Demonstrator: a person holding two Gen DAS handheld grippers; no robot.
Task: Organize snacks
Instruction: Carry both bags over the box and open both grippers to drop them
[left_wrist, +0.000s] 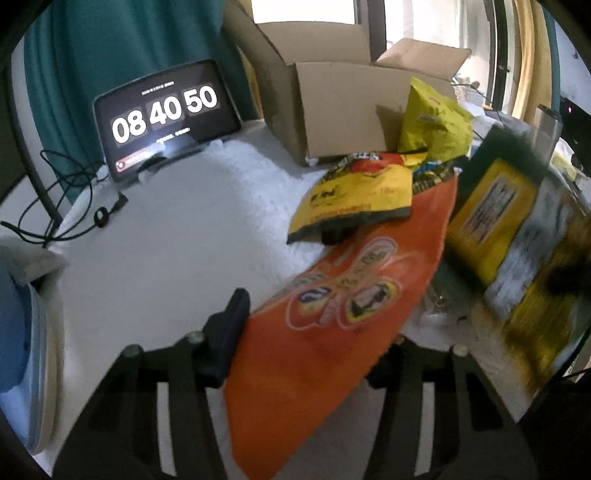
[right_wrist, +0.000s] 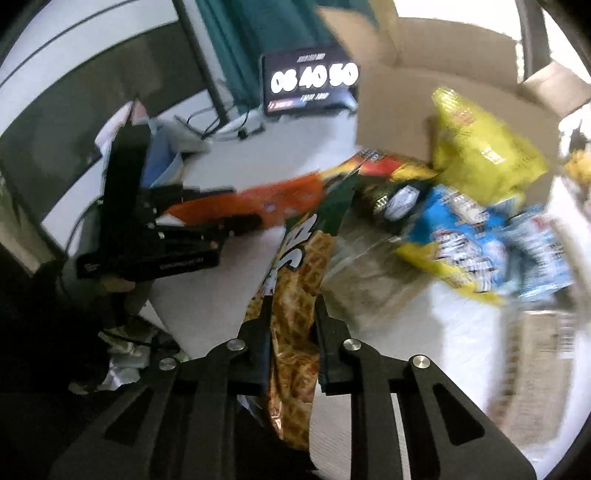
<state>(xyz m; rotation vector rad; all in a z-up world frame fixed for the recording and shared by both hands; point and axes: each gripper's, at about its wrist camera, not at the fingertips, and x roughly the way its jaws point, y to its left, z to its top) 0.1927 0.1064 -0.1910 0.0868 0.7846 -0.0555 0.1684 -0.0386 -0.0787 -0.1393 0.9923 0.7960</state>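
Observation:
My left gripper (left_wrist: 314, 325) is shut on a big orange snack bag (left_wrist: 332, 332), held above the white table (left_wrist: 166, 240); the same gripper (right_wrist: 236, 210) and orange bag (right_wrist: 266, 206) show at the left of the right wrist view. My right gripper (right_wrist: 291, 332) is shut on a green bag with a waffle picture (right_wrist: 299, 280), seen blurred in the left wrist view (left_wrist: 517, 229). A yellow-and-red bag (left_wrist: 362, 192) and a yellow bag (left_wrist: 432, 118) lie by an open cardboard box (left_wrist: 332, 103). Blue-and-yellow bags (right_wrist: 461, 240) lie at the right.
A tablet showing 08 40 50 (left_wrist: 166, 114) stands at the back left with cables (left_wrist: 66, 206) beside it. A blue-and-white object (left_wrist: 22, 350) sits at the table's left edge. A teal curtain (left_wrist: 110, 48) hangs behind.

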